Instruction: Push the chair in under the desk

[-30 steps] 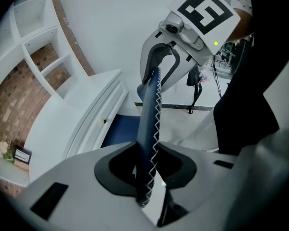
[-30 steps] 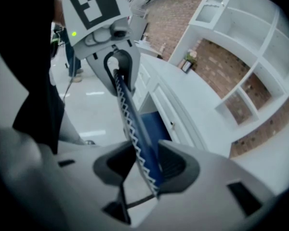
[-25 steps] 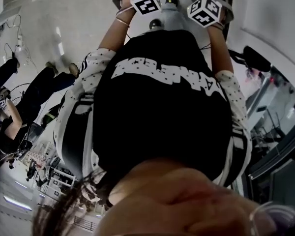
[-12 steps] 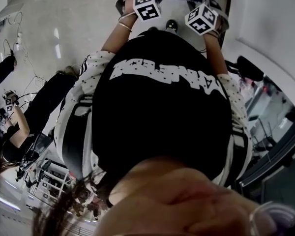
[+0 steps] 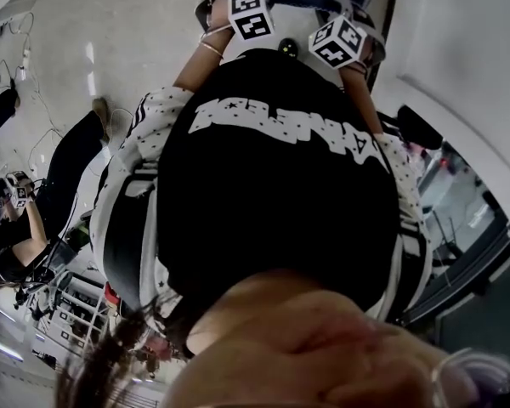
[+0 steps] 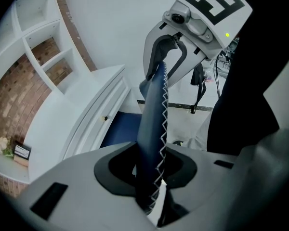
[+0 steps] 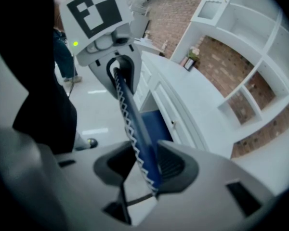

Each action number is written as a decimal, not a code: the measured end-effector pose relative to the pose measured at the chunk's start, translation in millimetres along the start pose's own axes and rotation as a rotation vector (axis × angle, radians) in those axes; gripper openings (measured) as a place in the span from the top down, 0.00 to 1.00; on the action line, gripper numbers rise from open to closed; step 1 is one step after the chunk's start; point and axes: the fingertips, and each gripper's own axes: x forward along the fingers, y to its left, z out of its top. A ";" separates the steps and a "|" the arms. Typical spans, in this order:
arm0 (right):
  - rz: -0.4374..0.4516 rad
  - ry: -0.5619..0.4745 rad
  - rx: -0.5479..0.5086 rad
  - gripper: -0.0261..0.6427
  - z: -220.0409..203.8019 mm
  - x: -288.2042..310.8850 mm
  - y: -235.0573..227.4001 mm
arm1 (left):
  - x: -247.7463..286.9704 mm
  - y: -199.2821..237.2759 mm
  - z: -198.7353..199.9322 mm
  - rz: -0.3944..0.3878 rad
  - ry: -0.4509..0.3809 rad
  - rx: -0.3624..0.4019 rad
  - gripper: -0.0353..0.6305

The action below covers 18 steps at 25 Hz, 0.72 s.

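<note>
Closest to you, at the bottom middle of the left gripper view, your left gripper (image 6: 151, 165) has its jaws about half way open. They have just eased a bit wider. The pads press on the thin blue chair back (image 6: 151, 114), the edge with the white zigzag stitching (image 6: 164, 100).

Your right gripper (image 7: 144, 165) is about half open too and has just squeezed in a little. It pinches the same blue edge a bit further along. So both grippers have a good hold, and that part is done.

Past the jaws, lower in the middle, you can see the blue seat (image 6: 118, 129). It sits right by the front of the white desk (image 6: 94, 105), which runs along the left of the left gripper view. It looks as if the seat has begun to go under, but I can't tell how far.

Far off, at the upper left, are white shelves (image 6: 43, 47).

I think the push is only partly done. You should push until the chair back is near the desk, then let go.
</note>
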 end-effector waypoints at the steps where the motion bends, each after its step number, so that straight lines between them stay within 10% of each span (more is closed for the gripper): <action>1: -0.002 0.000 -0.004 0.74 0.1 0.4 -2.1 | 1.3 -0.5 -0.8 -0.006 0.004 -0.002 0.75; 18: 0.050 -0.014 -0.095 0.77 -6.2 3.3 -11.8 | 10.1 6.0 7.8 0.002 0.050 -0.007 0.75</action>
